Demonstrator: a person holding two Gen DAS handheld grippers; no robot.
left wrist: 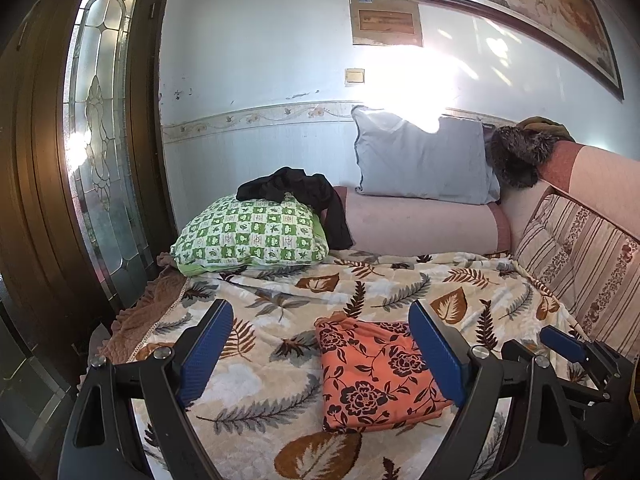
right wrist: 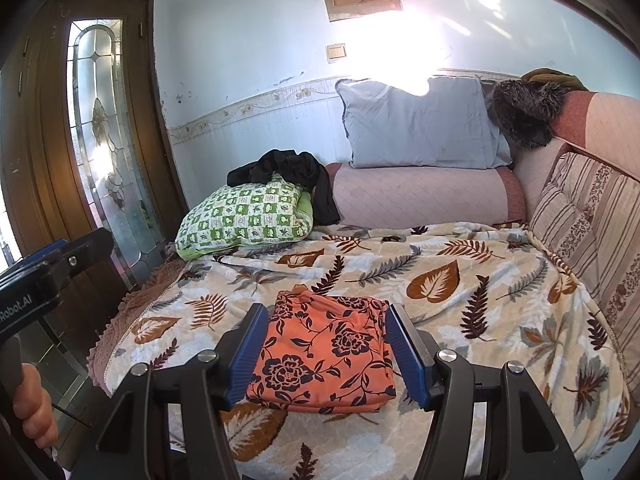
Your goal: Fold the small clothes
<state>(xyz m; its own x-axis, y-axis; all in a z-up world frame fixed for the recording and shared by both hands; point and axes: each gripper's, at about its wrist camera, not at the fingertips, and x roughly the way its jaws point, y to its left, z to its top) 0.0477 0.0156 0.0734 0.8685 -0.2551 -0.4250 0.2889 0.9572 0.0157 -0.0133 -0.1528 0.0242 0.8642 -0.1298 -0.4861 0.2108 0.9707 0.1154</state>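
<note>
Holding my left gripper (left wrist: 320,348) wide apart above the leaf-print blanket (left wrist: 256,308), I saw the folded orange floral garment (left wrist: 372,376) lying flat near the blanket's front edge. My right gripper (right wrist: 326,354) hung just over it, jaws spread wide, gripping nothing.

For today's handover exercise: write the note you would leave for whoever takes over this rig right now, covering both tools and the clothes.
Left tool: open, holding nothing, above the leaf-print blanket.
Right tool: open, empty, its jaws either side of the orange black-flowered folded cloth, apparently not gripping it.
Done: the orange cloth lies folded into a neat rectangle on the blanket.
Left: a crumpled black garment sits unfolded on the green checked pillow.
</note>
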